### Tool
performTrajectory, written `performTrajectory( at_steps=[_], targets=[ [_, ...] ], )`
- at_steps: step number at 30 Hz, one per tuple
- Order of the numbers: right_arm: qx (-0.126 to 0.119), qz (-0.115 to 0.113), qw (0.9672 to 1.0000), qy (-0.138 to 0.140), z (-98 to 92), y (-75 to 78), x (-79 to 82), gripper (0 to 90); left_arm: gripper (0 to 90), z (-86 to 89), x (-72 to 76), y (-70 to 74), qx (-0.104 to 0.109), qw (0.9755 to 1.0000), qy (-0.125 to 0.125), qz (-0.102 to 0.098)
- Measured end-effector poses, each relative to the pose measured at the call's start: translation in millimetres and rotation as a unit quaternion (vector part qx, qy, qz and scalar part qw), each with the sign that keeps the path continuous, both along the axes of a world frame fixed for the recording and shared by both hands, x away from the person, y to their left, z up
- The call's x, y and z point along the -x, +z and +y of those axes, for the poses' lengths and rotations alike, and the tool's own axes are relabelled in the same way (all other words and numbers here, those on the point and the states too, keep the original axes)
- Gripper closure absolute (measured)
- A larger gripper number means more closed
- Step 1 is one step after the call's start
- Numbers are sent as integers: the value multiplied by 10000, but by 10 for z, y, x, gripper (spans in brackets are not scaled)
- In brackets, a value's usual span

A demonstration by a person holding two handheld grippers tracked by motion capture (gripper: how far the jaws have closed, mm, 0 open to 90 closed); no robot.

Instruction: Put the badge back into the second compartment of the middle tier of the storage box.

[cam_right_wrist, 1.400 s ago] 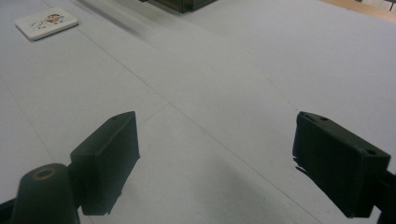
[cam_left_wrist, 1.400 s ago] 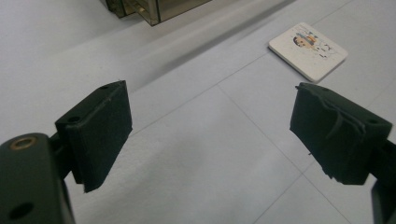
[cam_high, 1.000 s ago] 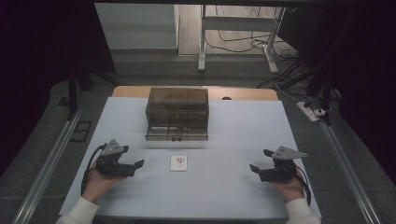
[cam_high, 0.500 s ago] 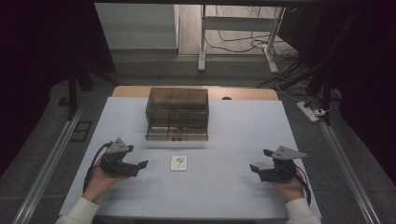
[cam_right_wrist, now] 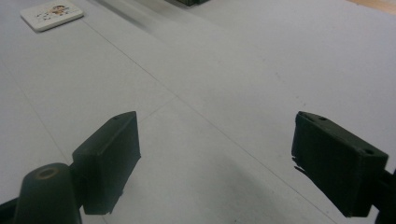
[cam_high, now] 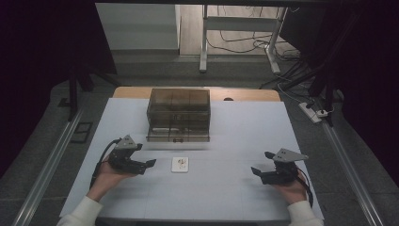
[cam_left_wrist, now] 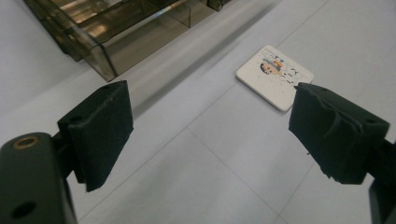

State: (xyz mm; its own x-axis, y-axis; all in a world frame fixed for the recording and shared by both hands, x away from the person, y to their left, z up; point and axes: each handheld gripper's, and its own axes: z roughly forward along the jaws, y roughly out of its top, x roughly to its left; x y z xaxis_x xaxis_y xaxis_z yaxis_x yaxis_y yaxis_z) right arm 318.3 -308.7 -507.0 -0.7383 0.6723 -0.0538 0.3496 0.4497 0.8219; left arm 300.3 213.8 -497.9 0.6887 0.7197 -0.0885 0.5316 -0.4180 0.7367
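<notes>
A small white square card [cam_high: 179,164] with a printed picture lies flat on the white table, just in front of a smoky transparent box [cam_high: 179,114]. My left gripper [cam_high: 148,162] is held open a short way to the card's left, its jaws pointing at it. In the left gripper view the card [cam_left_wrist: 274,77] sits ahead between the spread jaws, near the right one, with the box [cam_left_wrist: 121,28] at top left. My right gripper [cam_high: 258,170] is open over bare table at the right. The right gripper view has the card [cam_right_wrist: 51,14] far off at top left.
The box has compartments and an open front tray [cam_high: 178,138] resting on the table. The white table cover [cam_high: 244,127] ends at a wooden strip [cam_high: 244,94] at the back. Metal rails [cam_high: 47,165] run along both sides, and cables [cam_high: 310,110] lie on the floor beyond.
My left gripper has moved right and a little forward, closer to the card. The right gripper has stayed where it was.
</notes>
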Motion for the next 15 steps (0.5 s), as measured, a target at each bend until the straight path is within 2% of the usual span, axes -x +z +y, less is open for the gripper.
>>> performTrajectory(
  at_steps=[8,15],
  targets=[
    [-38,2,10000,30,5,-2,6,150,143,-118,-74,53,1,9997,-247,7],
    [-18,12,10000,56,6,-2,7,150,148,-216,-140,4,-26,9990,-423,130]
  ],
)
